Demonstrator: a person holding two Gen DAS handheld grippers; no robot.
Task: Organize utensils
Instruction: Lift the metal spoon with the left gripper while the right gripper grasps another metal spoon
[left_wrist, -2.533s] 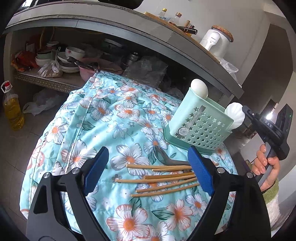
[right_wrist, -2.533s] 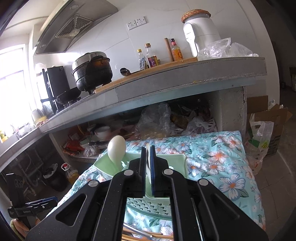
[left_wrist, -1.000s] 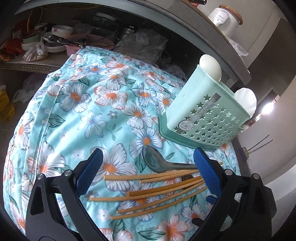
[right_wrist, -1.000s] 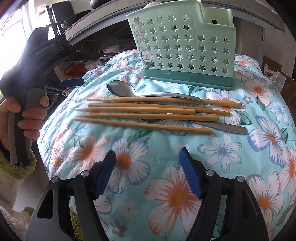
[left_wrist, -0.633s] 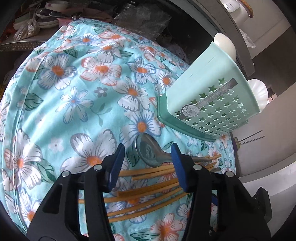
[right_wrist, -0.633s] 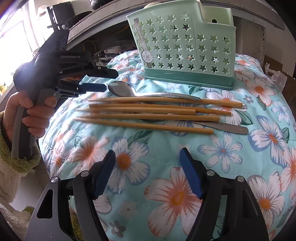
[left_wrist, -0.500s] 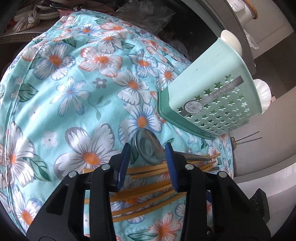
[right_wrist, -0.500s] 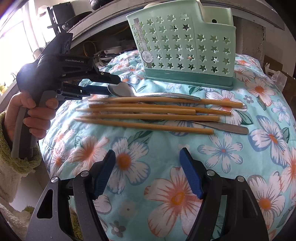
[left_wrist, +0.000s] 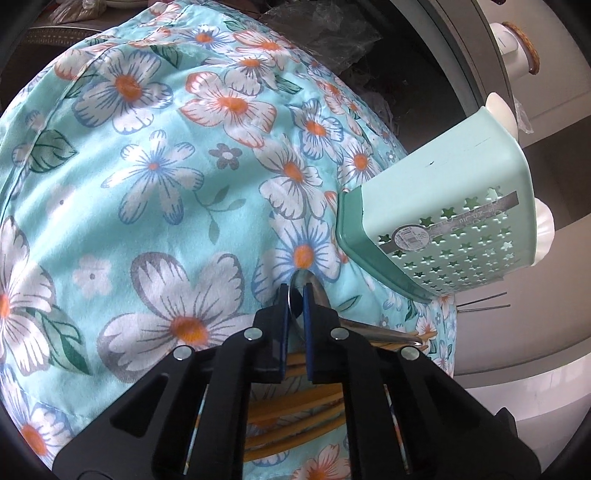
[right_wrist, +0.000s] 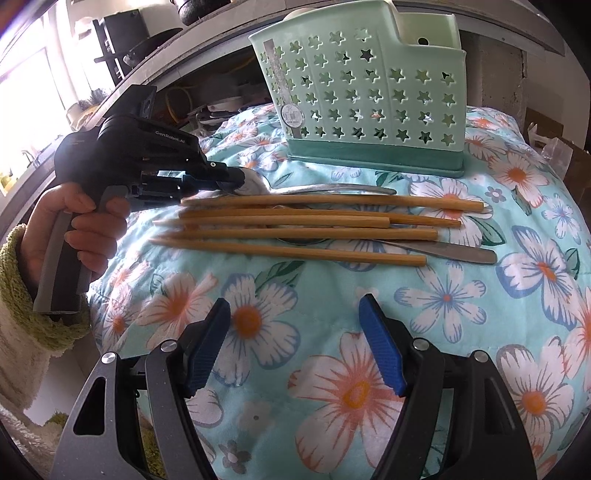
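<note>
Left gripper (left_wrist: 295, 295): jaws have just been closing and now pinch the bowl of the metal spoon (right_wrist: 325, 189), seen edge-on between the blue pads (left_wrist: 283, 328).

Right gripper (right_wrist: 293, 343): spread wide, nothing between its pads, hovering over the floral cloth (left_wrist: 159, 177) at 6 o'clock of the utensils.

Spoon: long axis 9-to-3 in the right wrist view, bowl at 9 o'clock, handle toward 3.

Chopsticks (right_wrist: 303, 221): five, lying parallel just beside the spoon, same axis; a second metal handle (right_wrist: 458, 253) lies partly under them.

Mint caddy (right_wrist: 369, 96): upright at 12 o'clock, near the spoon.

Open cloth lies at 6 o'clock; it falls away at 9 o'clock.
</note>
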